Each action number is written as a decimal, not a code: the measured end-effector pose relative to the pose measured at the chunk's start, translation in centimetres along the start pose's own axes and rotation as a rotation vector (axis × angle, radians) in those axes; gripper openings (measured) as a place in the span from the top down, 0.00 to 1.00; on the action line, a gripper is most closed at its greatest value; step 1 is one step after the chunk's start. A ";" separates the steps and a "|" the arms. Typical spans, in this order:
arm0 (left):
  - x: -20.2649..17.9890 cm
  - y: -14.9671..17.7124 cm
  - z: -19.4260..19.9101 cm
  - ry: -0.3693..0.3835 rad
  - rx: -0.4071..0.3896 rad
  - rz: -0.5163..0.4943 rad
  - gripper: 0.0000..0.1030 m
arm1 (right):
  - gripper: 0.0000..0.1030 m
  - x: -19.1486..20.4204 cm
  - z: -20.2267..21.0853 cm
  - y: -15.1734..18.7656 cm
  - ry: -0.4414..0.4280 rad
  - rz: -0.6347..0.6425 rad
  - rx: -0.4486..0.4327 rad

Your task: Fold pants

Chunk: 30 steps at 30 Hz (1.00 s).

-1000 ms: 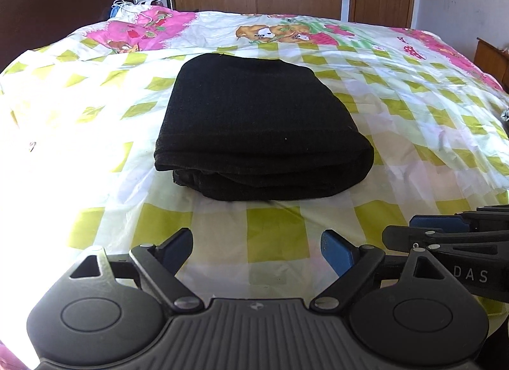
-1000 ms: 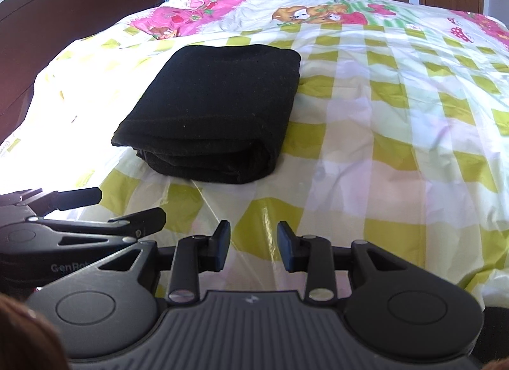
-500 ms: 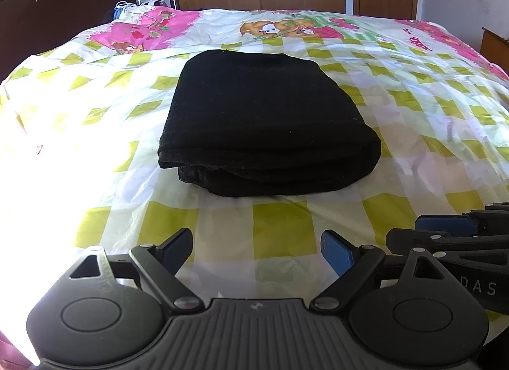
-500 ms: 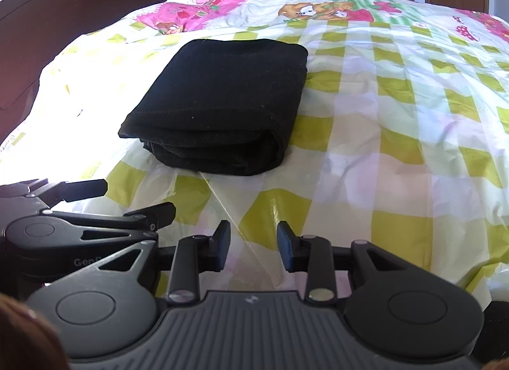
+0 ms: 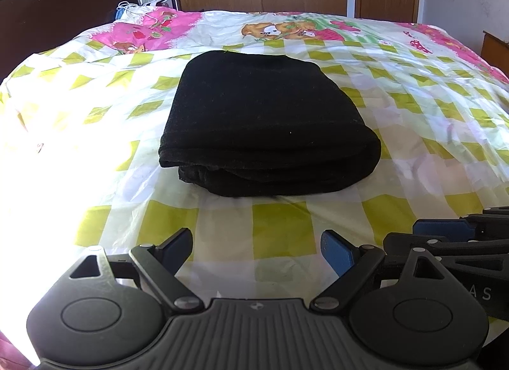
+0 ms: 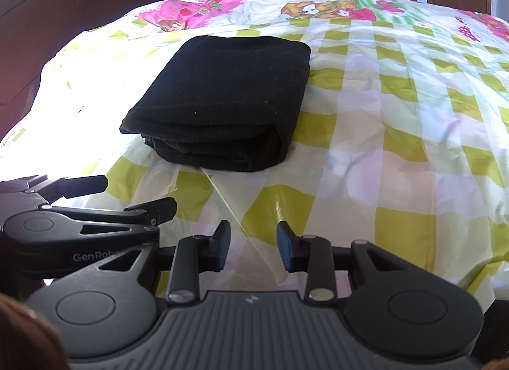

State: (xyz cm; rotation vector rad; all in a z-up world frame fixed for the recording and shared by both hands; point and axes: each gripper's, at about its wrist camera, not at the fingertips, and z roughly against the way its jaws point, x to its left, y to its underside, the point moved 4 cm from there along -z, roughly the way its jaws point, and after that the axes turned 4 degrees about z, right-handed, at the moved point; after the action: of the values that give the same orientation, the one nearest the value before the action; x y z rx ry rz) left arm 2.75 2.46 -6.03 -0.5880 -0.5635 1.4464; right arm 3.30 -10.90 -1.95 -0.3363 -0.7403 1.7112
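matte black ribbed left gripper (image 5: 257, 250) and right gripper (image 6: 253, 246), blue-padded fingers (image 5: 336, 255), silver screws.

Black pants (image 5: 267, 122) lie folded (a thick layered bundle) on the bedspread (image 5: 286, 230).

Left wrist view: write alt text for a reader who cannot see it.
Black pants lie folded in a compact stack on a bed covered by a yellow-and-white checked sheet. The left tool sits open and empty in the foreground, short of the pants, with the right tool beside it at the right edge.

Both wrist views low over bed (image 5: 413, 134); shared folded pants (image 5: 264, 122).
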 end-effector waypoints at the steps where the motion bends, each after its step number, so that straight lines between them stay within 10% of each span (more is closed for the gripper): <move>1: 0.0 0.0 0.0 0.003 0.002 0.002 0.05 | 0.67 0.0 0.0 0.0 0.001 0.000 0.001; 30: -0.2 0.2 -0.5 0.012 0.022 -0.012 0.05 | 0.67 -0.2 0.0 -0.2 0.046 0.010 -0.004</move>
State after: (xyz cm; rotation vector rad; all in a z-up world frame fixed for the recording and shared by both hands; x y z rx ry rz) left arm 2.96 2.29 -6.54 -0.5746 -0.5397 1.4353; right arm 3.48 -11.08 -1.86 -0.3816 -0.7089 1.7064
